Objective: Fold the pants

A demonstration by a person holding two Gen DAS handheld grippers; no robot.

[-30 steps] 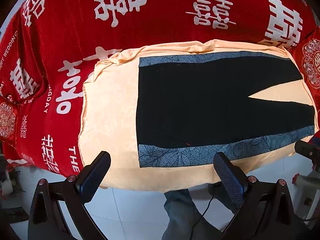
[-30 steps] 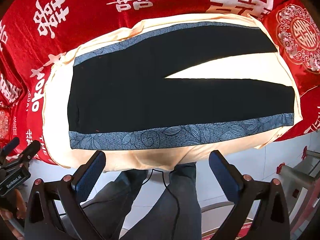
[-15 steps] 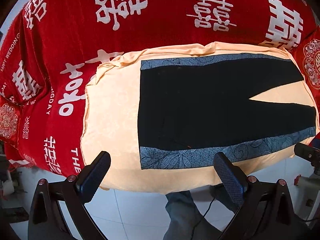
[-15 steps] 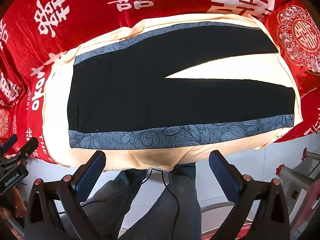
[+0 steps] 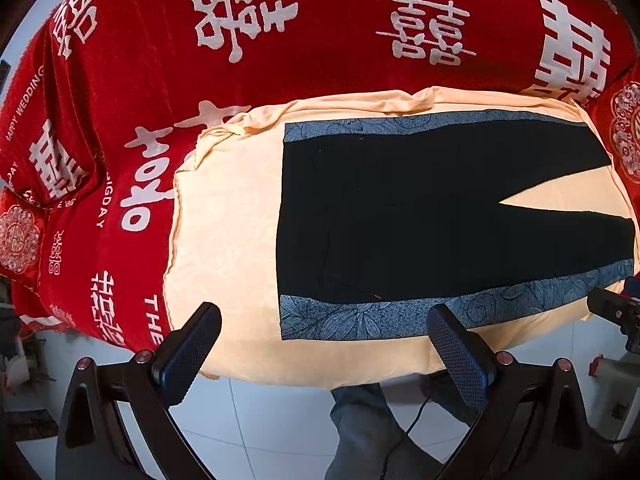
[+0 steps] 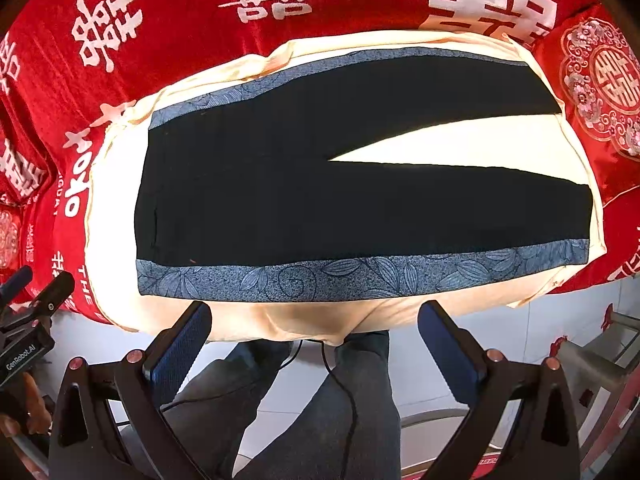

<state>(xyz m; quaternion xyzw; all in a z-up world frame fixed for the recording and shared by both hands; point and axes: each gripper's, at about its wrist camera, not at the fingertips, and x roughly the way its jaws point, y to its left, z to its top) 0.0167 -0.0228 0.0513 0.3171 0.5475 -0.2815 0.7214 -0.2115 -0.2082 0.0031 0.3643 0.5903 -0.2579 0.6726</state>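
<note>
Black pants (image 5: 420, 216) with blue leaf-patterned side stripes lie flat on a cream cloth (image 5: 228, 232), waistband to the left, legs spread to the right. The right wrist view shows the pants (image 6: 280, 200) whole on the same cream cloth (image 6: 112, 216). My left gripper (image 5: 324, 344) is open and empty, held just short of the near edge by the waist end. My right gripper (image 6: 314, 340) is open and empty, in front of the near striped leg's middle.
A red blanket (image 5: 280, 60) with white characters covers the bed under the cream cloth. The person's legs (image 6: 320, 408) and a cable stand on the white tiled floor (image 5: 260, 420) below. The other gripper shows at each view's edge (image 6: 28, 320).
Both views have shifted very slightly; the pants sit a little lower in the left wrist view. Both grippers stay open and empty.
</note>
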